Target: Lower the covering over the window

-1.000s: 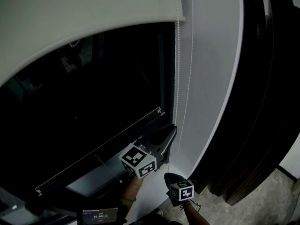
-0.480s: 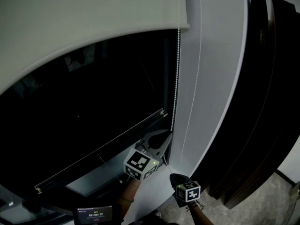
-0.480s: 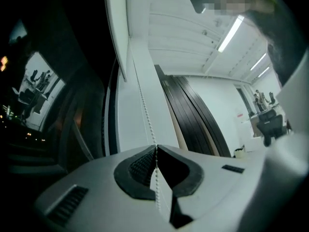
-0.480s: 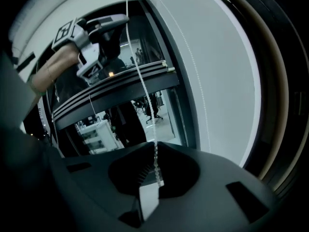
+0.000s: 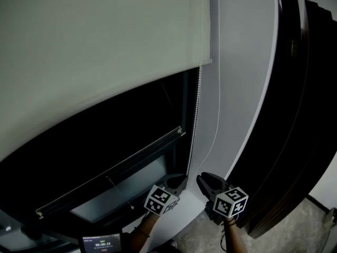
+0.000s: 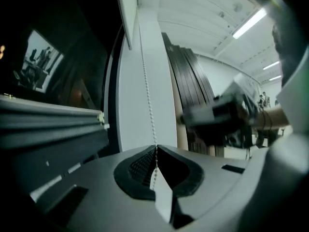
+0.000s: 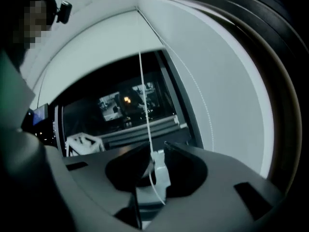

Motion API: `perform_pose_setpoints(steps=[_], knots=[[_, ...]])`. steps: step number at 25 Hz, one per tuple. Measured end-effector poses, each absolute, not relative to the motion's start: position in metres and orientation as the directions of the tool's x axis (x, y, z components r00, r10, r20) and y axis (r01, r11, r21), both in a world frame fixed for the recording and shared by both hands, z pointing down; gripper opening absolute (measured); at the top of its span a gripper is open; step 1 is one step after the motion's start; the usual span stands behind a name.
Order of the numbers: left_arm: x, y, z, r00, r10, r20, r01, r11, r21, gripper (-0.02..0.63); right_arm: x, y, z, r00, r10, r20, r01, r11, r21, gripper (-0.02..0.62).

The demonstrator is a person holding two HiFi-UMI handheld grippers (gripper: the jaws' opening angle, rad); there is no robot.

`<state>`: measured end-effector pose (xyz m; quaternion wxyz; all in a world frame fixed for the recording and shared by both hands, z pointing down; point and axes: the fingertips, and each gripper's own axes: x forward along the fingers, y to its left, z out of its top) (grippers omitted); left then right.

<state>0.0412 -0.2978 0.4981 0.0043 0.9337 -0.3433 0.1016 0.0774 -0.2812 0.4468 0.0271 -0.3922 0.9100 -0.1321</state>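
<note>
Low by the sill, the left gripper [image 6: 156, 149] has its jaws pressed shut on the bead chain [image 6: 147, 91]. The right gripper [image 7: 155, 152] pinches the chain's other strand at a white connector [image 7: 159, 167]. Beyond, the roller blind [image 5: 105, 51] hangs partway down, dark glass [image 5: 105, 136] bare beneath its hem, the chain just beside its right edge.

Both grippers sit low and near, side by side, jaws pointing up and away, with a forearm behind each. The left gripper [image 5: 177, 181] has its jaws pinched together on the bead chain [image 6: 147, 91]. The right gripper [image 5: 206, 180], just right of it, is also clamped on a strand of the chain.
</note>
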Motion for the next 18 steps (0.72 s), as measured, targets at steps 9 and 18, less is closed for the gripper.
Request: perform_pose_setpoints(steps=[9, 18], knots=[[0.052, -0.263, 0.594, 0.748, -0.577, 0.328, -0.633, -0.769, 0.089, 0.009, 0.055, -0.299, 0.290, -0.728, -0.660, -0.187, -0.662, 0.747, -0.062, 0.095], [0.049, -0.267, 0.593, 0.739, -0.589, 0.327, -0.646, -0.757, 0.097, 0.009, 0.047, -0.316, 0.235, -0.660, -0.691, -0.294, -0.720, 0.694, -0.015, 0.058]])
